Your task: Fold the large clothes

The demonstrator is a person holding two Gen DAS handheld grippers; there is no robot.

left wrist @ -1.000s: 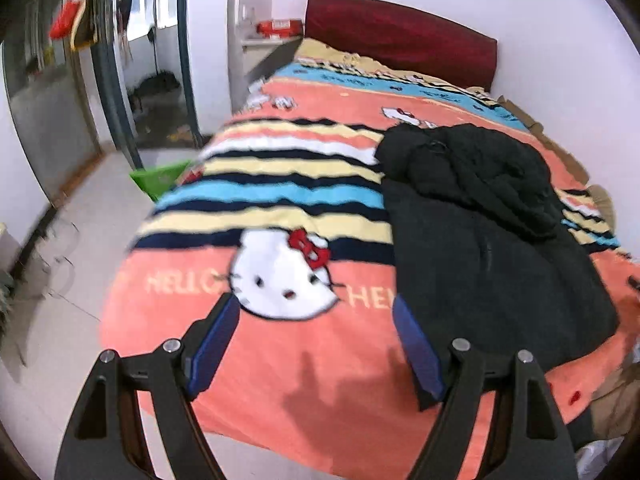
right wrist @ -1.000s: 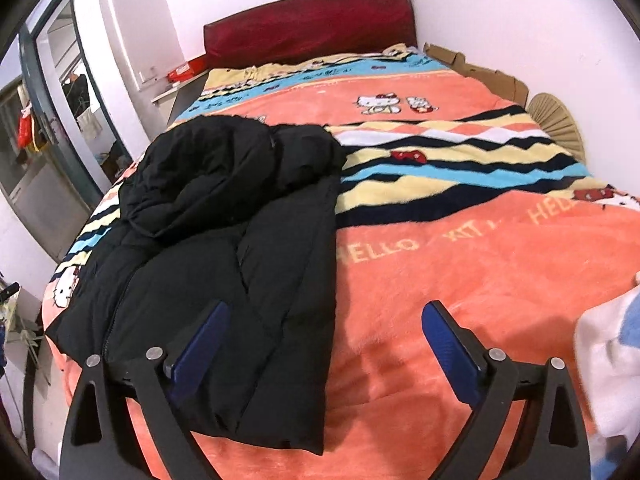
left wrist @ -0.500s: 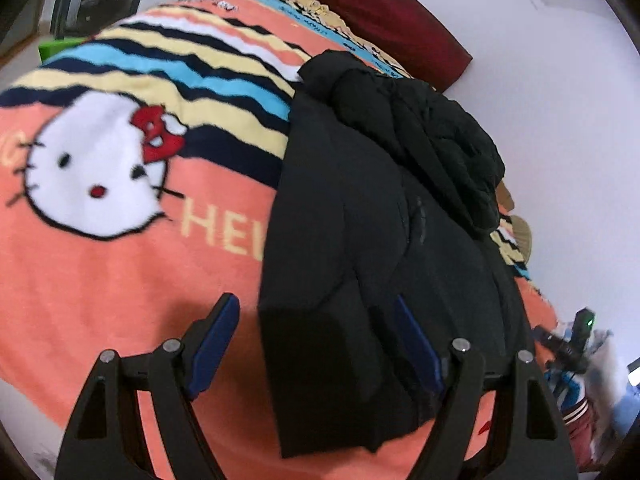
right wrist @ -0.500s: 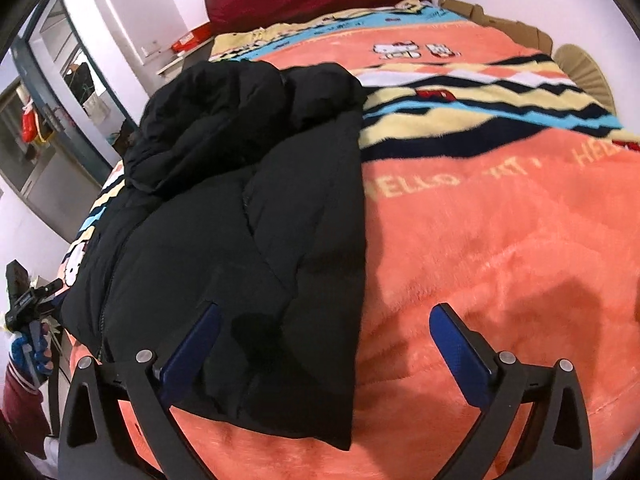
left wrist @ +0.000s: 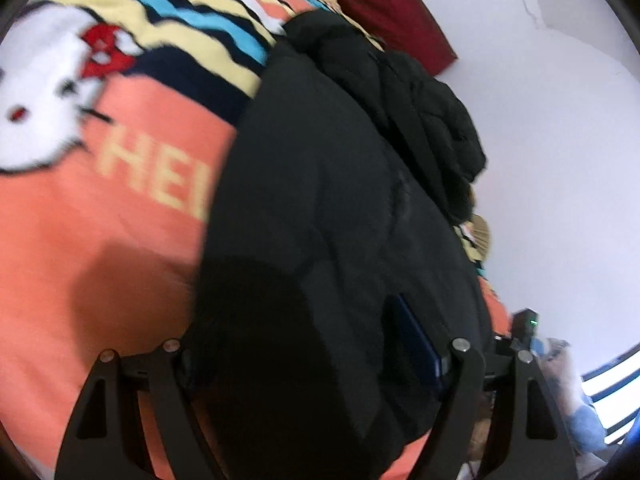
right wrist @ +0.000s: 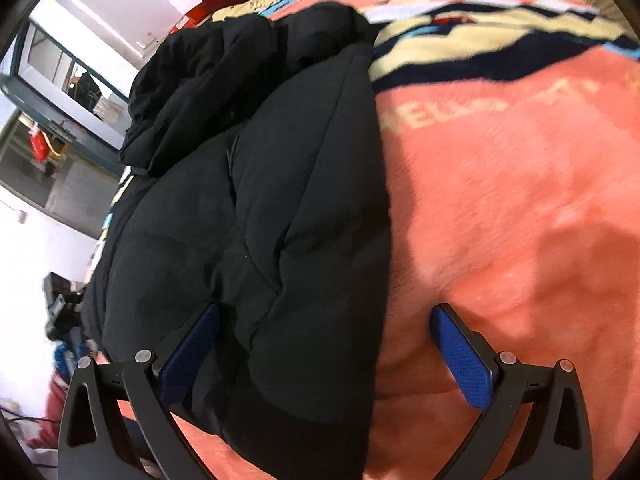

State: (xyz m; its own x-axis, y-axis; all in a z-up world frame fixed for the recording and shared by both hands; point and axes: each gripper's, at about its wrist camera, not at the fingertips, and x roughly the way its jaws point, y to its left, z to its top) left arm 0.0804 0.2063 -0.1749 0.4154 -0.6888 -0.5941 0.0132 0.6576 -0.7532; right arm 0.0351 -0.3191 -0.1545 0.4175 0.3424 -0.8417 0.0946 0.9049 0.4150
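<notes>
A black puffer jacket (left wrist: 320, 200) lies flat on the bed, its bunched hood end (right wrist: 224, 64) toward the headboard. My left gripper (left wrist: 304, 360) is open low over the jacket's near hem. The fabric sits between its fingers and covers the left pad, while the blue right pad (left wrist: 416, 344) shows. My right gripper (right wrist: 326, 350) is open too and straddles the hem's right corner (right wrist: 320, 360). One blue pad (right wrist: 192, 344) rests over the jacket and the other over the blanket. Neither gripper pinches the cloth.
An orange blanket (right wrist: 500, 200) with stripes and a cartoon cat (left wrist: 36, 92) covers the bed. A dark red headboard (left wrist: 384, 4) stands at the far end against a white wall. A glass door (right wrist: 52, 92) is on the left in the right wrist view.
Both grippers have come down and closer to the jacket's near hem, which now lies between their fingers. The left view has tilted and swung right, off the cartoon cat and onto the jacket.
</notes>
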